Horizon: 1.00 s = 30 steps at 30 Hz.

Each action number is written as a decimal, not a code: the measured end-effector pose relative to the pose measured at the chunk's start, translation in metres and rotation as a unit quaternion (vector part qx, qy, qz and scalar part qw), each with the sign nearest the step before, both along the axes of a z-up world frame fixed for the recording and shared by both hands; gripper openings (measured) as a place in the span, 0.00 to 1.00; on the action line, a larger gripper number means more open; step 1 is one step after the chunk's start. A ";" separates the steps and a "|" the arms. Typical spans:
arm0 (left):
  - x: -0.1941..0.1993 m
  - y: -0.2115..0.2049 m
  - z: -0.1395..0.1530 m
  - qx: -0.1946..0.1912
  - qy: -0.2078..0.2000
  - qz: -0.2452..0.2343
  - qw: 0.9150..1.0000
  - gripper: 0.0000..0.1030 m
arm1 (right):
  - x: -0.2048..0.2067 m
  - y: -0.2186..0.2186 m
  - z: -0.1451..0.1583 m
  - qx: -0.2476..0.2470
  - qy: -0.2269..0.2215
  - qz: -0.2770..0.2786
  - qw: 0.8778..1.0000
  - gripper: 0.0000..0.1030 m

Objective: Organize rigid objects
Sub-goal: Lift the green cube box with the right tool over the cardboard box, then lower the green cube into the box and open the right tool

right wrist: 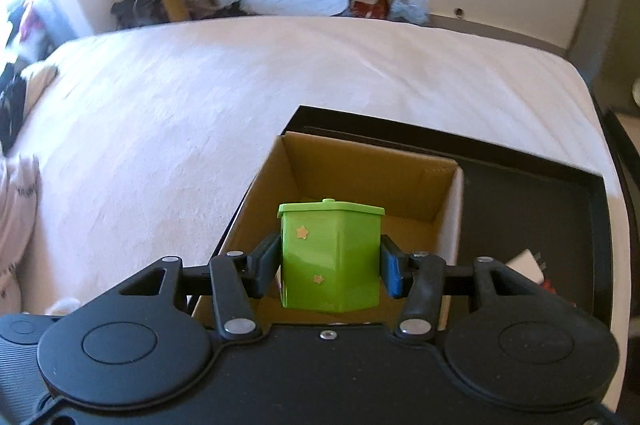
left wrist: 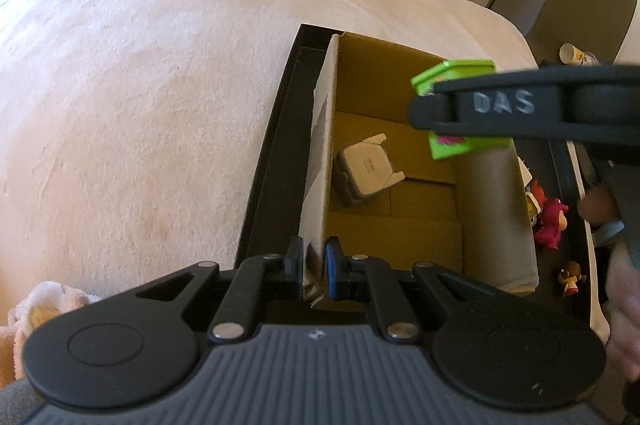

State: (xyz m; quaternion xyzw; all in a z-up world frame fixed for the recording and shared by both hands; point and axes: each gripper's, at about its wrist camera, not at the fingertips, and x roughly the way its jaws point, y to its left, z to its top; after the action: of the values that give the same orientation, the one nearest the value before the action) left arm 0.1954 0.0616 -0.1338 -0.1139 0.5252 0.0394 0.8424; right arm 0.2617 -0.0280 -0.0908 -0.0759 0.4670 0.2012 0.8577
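The left gripper [left wrist: 314,261] pinches the near wall of the cardboard box [left wrist: 400,225]. Inside lies a grey blocky gadget [left wrist: 362,175]. At two o'clock, the right gripper [right wrist: 329,265] clamps a glossy green lidded bin [right wrist: 330,257] above the box. Small figurines [left wrist: 550,221] sit on the black tray [left wrist: 272,145] at three o'clock; fluffy pale bedding [left wrist: 140,105] lies beyond.

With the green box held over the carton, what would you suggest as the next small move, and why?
Probably lower the right claw a little into the cardboard carton before opening: it grips the green box above the opening, the left claw pinches the carton wall, and bare floor lies beside the grey gadget.
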 end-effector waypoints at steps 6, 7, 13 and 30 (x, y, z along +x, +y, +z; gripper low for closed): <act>0.003 0.000 -0.002 -0.002 0.005 0.002 1.000 0.10 | 0.016 0.016 -0.004 -0.026 0.006 0.033 0.999 0.50; 0.003 0.000 -0.002 -0.001 0.006 0.002 1.000 0.10 | 0.018 0.018 -0.005 -0.029 0.006 0.037 0.999 0.50; 0.004 0.000 -0.004 0.000 0.008 0.002 1.000 0.10 | 0.026 0.028 -0.010 -0.046 0.010 0.068 0.997 0.50; 0.007 -0.001 -0.007 0.004 0.012 0.000 1.000 0.10 | 0.022 0.015 0.010 -0.060 -0.018 0.091 0.994 0.55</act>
State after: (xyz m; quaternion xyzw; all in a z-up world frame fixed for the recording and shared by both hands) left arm 0.2023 0.0602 -0.1409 -0.1099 0.5353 0.0432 0.8364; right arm 0.2833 -0.0133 -0.0807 -0.1727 0.4541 0.2492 0.8378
